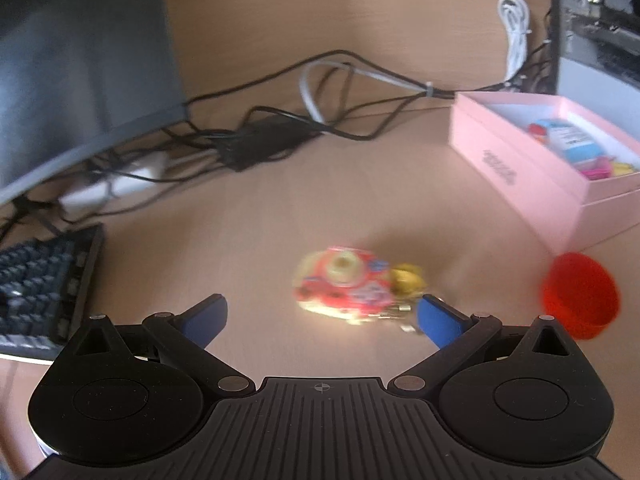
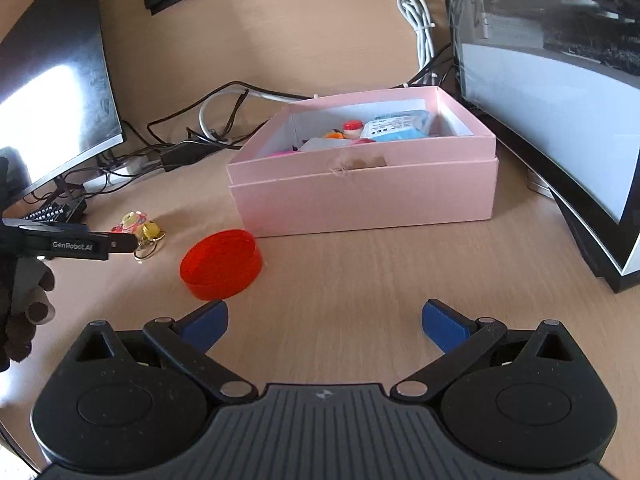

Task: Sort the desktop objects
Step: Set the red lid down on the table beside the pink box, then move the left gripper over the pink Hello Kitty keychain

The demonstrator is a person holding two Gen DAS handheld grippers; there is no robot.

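Both grippers spread wide, L gripper (image 1: 322, 312) over keychain toy (image 1: 348, 284), R gripper (image 2: 324, 320) empty.

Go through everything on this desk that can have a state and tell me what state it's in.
Pink box: lid off, partly filled.
Red cap: on the desk, outside the box.
Keychain charm: on the desk, ungrasped.
Left gripper: jaws open, empty.
Right gripper: jaws open, empty.
White cable: bundled.
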